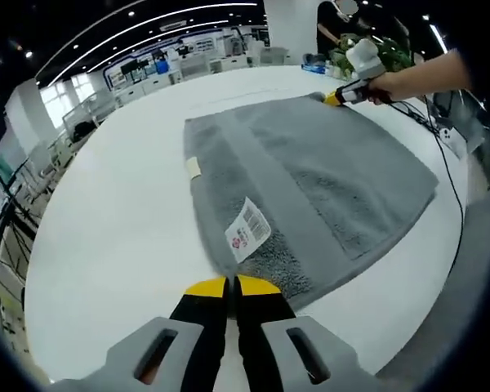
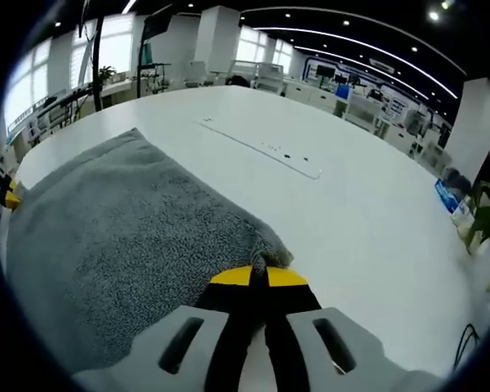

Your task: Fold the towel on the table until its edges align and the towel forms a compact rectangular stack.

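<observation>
While the grey towel (image 1: 310,184) lies spread over the white table (image 1: 114,212) through the middle of the left gripper view, the left gripper (image 1: 233,287) sits at the bottom centre of the frame with its 2 yellow-tipped jaws pressed together on the towel's near corner. Just above those tips a white label with red print and a barcode (image 1: 247,229) lies on the cloth, and a small pale tag (image 1: 193,167) sits at the towel's left edge. A smoother woven band runs along the towel from upper left toward lower right. At the upper right of that frame the right gripper (image 1: 335,99), held in a person's hand (image 1: 385,86), meets the towel's far corner.

In the right gripper view the right gripper (image 2: 259,276) rises at the bottom centre, its jaws closed on a corner of the towel (image 2: 122,245), which puckers up slightly between the yellow tips. The towel fills the left half of that frame; the bare table (image 2: 343,204) stretches to the right, with a thin seam strip (image 2: 261,147) in its top. The left gripper's yellow tip (image 2: 8,196) shows at the far left edge. Green plant leaves (image 2: 486,220) stand at the right edge.
</observation>
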Demonstrator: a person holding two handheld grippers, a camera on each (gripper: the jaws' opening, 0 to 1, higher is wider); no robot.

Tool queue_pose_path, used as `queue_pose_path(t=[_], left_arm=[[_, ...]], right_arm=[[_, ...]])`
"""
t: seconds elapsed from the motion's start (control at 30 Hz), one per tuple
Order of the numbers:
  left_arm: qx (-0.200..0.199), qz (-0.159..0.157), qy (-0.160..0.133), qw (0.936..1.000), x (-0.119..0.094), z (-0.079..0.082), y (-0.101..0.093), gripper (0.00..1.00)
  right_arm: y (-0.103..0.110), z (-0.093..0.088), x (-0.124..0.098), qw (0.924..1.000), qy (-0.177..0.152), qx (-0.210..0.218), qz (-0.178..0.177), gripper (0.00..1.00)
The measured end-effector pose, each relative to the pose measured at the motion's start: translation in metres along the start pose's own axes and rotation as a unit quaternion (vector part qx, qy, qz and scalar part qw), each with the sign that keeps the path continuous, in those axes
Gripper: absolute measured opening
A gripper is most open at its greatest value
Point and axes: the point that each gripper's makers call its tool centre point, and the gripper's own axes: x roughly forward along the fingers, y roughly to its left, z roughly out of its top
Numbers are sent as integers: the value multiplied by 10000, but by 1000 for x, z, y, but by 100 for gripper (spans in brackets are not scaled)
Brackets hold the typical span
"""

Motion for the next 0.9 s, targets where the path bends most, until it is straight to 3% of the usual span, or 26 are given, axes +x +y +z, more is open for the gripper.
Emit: queue_pose_path(t=[0.23,0.3,0.33,0.5,0.9], left_arm=[[148,-88,-55,9998,10,16,-41,3],[153,-15,-65,9999,12,20,-47,3],[134,60,-72,9999,12,20,-48,3],[-21,167,-139,9998,12,19,-45,3],[-27,343,-230,9991,11,19,-45,3]], right_arm=[[-36,-26,-20,9999,-80,116,-87,1],[-40,-29,-25,9984,-185,530,-12,1],[-43,-28,-22,9975,-215,665,64,1],[-40,-27,-20,9992,-291,272,102,1],[-43,-25,-17,9982,-509,303,117,1]])
